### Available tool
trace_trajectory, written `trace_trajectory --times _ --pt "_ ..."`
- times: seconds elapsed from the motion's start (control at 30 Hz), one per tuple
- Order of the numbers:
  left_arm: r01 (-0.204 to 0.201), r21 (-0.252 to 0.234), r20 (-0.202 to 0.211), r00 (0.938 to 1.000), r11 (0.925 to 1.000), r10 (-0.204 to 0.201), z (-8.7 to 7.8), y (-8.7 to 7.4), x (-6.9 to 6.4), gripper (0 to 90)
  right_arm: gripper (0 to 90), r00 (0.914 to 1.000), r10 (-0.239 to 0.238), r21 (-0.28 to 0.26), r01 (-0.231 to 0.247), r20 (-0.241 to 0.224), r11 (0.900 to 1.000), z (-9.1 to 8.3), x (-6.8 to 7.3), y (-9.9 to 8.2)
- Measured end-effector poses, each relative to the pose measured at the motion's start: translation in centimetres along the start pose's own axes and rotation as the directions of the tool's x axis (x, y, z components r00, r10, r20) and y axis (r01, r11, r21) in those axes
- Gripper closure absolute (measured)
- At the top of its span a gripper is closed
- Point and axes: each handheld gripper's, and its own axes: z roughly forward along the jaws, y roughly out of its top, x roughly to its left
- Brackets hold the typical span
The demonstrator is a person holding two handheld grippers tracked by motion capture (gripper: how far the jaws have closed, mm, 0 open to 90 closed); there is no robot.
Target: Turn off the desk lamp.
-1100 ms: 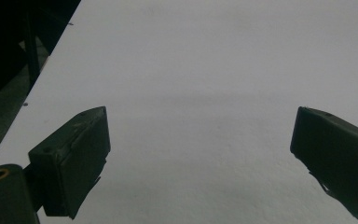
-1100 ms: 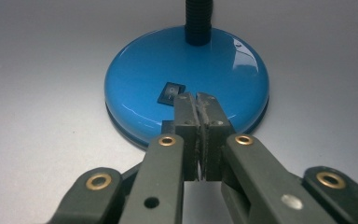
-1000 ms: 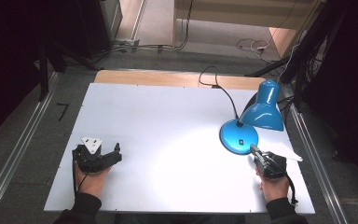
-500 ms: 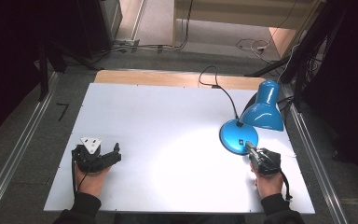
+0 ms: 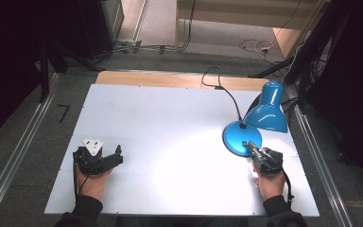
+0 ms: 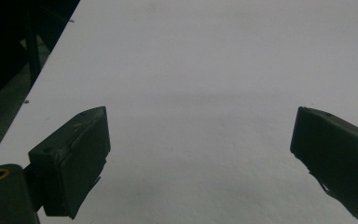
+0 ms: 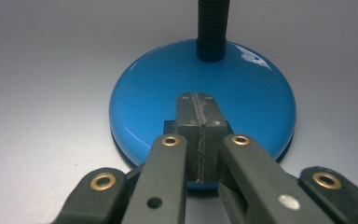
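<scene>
- Left tongs (image 5: 116,158): near left part of the white surface (image 5: 170,123), held low in the left hand (image 5: 92,182), jaws spread wide, nothing between them.
- Left gripper view: bare surface between the two jaws; dark floor (image 6: 9,93) beyond the surface's edge.
- Blue lamp (image 5: 257,123): right side of surface, round base (image 5: 241,138), shade (image 5: 267,113) tilted down.
- Right tongs (image 5: 251,146): jaws pressed together, tips over the base's near rim.
- Right gripper view: closed tips sit on a small dark block (image 7: 172,127) on the base; ribbed black neck (image 7: 211,28) rises behind.
</scene>
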Motion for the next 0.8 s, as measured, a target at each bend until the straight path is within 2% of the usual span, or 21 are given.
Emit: trace_trajectory --times 0.23,0.4,0.8 --pt "0.003 -0.003 -0.003 1.0 1.0 -0.003 0.0 0.0 0.0 5.6 87.8 1.0 -0.003 -0.011 0.003 0.0 0.9999 0.6 0.2 0.3" --pt "0.002 0.0 -0.003 1.0 1.0 -0.002 0.0 0.0 0.1 5.6 87.8 1.0 -0.008 0.001 0.008 0.006 1.0 1.5 0.6 0.4" --pt "0.004 -0.003 -0.002 1.0 1.0 -0.004 -0.1 0.0 0.1 5.6 87.8 0.9998 -0.01 0.005 0.01 0.015 0.9999 1.8 0.4 0.3"
